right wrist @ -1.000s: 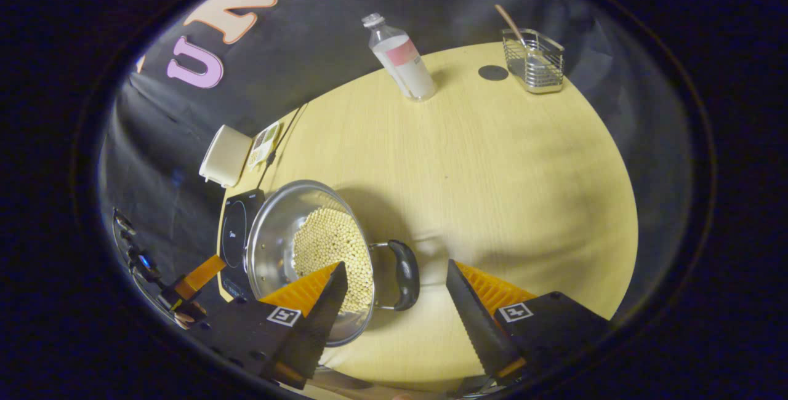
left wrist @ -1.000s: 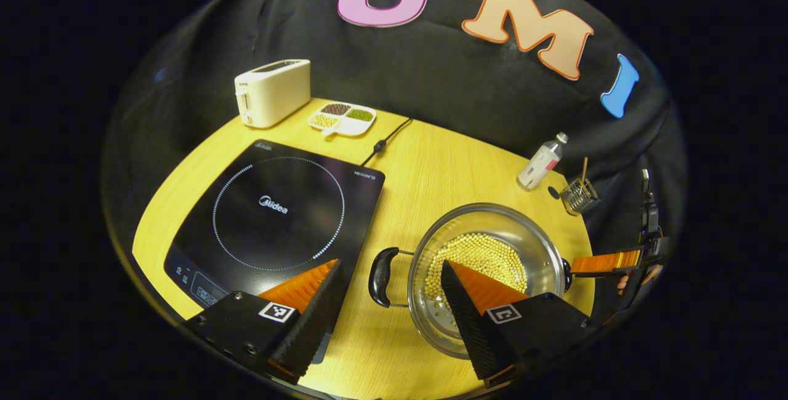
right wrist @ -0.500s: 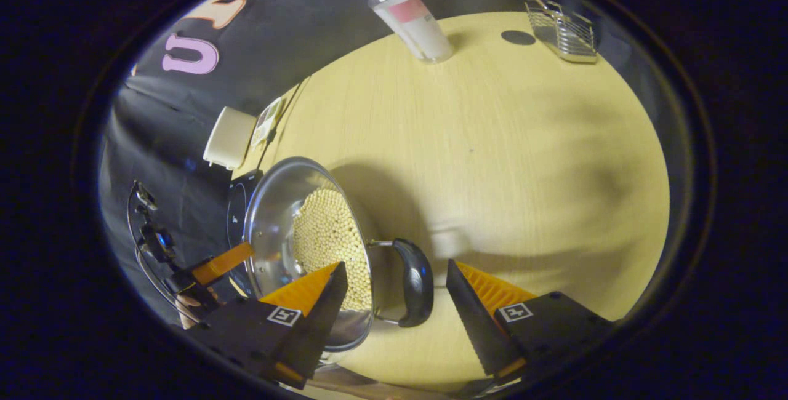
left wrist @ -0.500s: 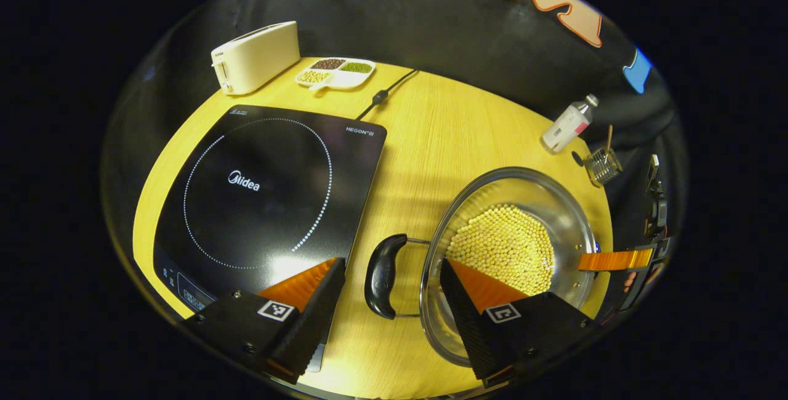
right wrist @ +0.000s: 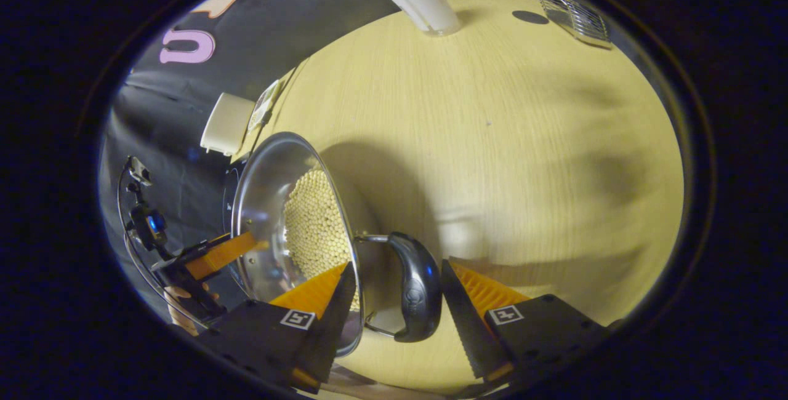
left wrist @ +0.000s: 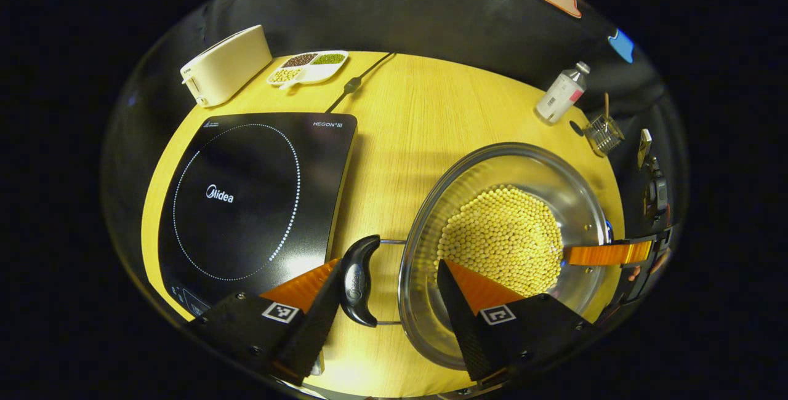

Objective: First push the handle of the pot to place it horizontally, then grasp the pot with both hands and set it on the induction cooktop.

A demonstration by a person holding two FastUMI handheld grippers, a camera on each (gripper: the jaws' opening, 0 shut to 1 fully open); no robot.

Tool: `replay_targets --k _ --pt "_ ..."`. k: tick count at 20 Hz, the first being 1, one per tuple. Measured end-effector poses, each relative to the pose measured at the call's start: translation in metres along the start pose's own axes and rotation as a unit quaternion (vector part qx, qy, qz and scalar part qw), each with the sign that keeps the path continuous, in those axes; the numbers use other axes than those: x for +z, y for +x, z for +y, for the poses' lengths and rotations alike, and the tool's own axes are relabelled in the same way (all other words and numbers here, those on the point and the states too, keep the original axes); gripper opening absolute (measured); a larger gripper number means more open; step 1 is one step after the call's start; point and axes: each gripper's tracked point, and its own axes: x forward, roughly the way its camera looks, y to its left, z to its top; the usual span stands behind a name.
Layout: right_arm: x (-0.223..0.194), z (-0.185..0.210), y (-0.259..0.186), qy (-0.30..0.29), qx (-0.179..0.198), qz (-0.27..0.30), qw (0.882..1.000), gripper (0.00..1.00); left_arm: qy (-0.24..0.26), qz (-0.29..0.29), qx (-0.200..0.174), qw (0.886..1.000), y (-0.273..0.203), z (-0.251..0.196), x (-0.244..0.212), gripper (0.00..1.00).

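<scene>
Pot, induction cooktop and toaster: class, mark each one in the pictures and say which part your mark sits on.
pot (left wrist: 578, 184), left gripper view, on the bare steel inner wall above the beans.
induction cooktop (left wrist: 246, 166), left gripper view, on the black glass inside the dotted ring.
toaster (left wrist: 229, 64), left gripper view, on its cream side panel.

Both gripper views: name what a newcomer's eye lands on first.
The steel pot heaped with yellow beans at table centre. The black induction cooktop lies beside it. The left gripper and right gripper, both open, each straddle a black pot handle.
</scene>
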Motion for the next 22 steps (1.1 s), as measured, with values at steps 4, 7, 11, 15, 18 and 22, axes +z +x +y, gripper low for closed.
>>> replay_targets --k 4,7,11,15,18,22 --pt "0.002 0.000 0.005 0.005 0.004 0.004 1.000 0.84 -0.002 0.015 0.002 1.000 0.012 0.004 -0.003 0.94" --pt "0.004 -0.001 0.005 0.011 0.006 0.007 1.000 0.67 -0.016 0.022 0.008 1.000 0.017 0.011 -0.004 0.81" --pt "-0.002 0.001 0.007 0.027 0.009 0.024 0.999 0.54 -0.014 0.027 0.006 1.000 0.018 0.009 -0.005 0.72" --pt "0.004 -0.003 0.004 0.063 0.010 0.013 0.998 0.51 -0.042 0.034 0.010 0.998 0.013 0.005 -0.011 0.70" --pt "-0.004 -0.011 -0.001 0.066 0.008 0.016 0.998 0.47 -0.027 0.036 0.007 0.999 0.001 -0.005 -0.015 0.67" --pt "-0.015 -0.019 -0.025 0.077 -0.006 0.006 0.997 0.53 -0.007 0.051 -0.012 0.999 -0.017 -0.019 -0.024 0.65"
